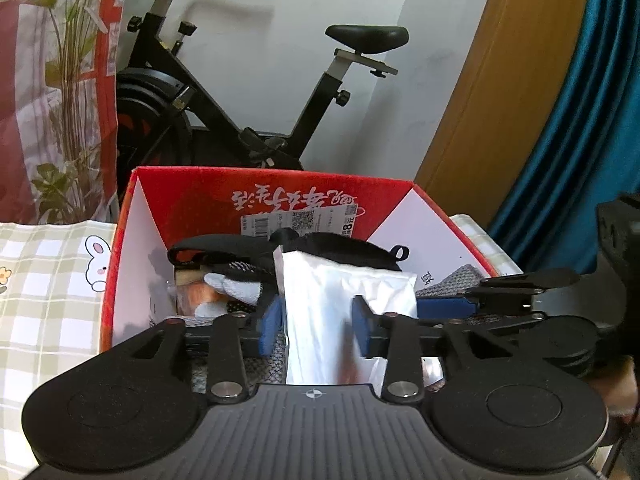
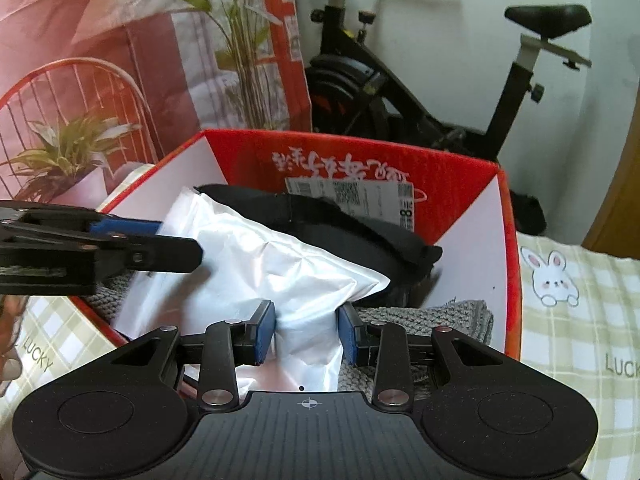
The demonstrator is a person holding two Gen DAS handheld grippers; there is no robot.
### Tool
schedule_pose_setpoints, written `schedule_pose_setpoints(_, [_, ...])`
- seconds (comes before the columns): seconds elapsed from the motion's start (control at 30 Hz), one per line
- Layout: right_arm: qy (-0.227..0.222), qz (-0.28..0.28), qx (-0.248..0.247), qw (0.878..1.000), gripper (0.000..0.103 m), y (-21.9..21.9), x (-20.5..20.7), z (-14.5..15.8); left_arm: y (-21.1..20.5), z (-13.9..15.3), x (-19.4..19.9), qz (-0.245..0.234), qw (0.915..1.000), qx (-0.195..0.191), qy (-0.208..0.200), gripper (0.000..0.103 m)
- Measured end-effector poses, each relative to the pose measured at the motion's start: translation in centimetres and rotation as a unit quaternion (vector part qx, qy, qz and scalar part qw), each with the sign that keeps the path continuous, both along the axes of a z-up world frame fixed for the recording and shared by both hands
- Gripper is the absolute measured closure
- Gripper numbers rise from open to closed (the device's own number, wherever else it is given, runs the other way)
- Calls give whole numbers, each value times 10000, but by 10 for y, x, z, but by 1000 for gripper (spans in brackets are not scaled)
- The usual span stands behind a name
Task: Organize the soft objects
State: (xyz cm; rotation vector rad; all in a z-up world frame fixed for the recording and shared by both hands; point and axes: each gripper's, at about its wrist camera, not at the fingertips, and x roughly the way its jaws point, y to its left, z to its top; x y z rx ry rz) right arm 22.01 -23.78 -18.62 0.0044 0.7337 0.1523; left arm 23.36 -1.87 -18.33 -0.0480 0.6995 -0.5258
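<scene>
Both claws pinch white plastic bag [image 1: 340,312] inside red box [image 1: 256,188]: left claw [image 1: 316,326], right claw [image 2: 306,330]. Shipping label [image 2: 352,192] at 12 o'clock shows "8". Checked cloth [image 2: 592,320] at 3 o'clock reads "LUCKY".

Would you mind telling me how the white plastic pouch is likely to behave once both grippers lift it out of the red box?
The white plastic pouch will probably sag: it creases where the right gripper pinches it. Its glossy film may slip on the pads. It bulges softly, so it is likely light, and the left gripper helps.
</scene>
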Motion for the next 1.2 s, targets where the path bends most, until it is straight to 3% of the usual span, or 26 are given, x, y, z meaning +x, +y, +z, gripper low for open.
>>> schedule_pose_setpoints(0.03, [49,-11,30,10000,71,0,2,-1,2,2,-1,-8,10000,-20,-24,57])
schedule_pose_setpoints(0.3, [480,-203,205,9984,71,-2,17,-6,-2,17,-7,215,9989,291,-312,14])
schedule_pose_setpoints(0.4, [507,-270,159,9982,71,1,16,-5,-2,21,-11,360,9977,445,-363,8])
schedule_pose_setpoints(0.67, [157,-437,-136,9988,59,7,-2,15,3,34,-22,766,9927,794,-485,0])
schedule_pose_setpoints(0.73, [-8,-510,-132,9986,43,6,-10,25,7,38,-24,882,9923,727,-468,0])
schedule_pose_setpoints(0.93, [-366,-650,-79,9972,8,2,-33,54,15,53,-37,1220,9886,719,-509,0])
schedule_pose_setpoints(1.1, [-706,-722,-10,9949,0,5,-59,81,19,68,-52,1464,9841,860,-512,0])
schedule_pose_setpoints(1.2, [-902,-755,41,9930,0,9,-76,96,27,81,-69,1471,9846,656,-674,0])
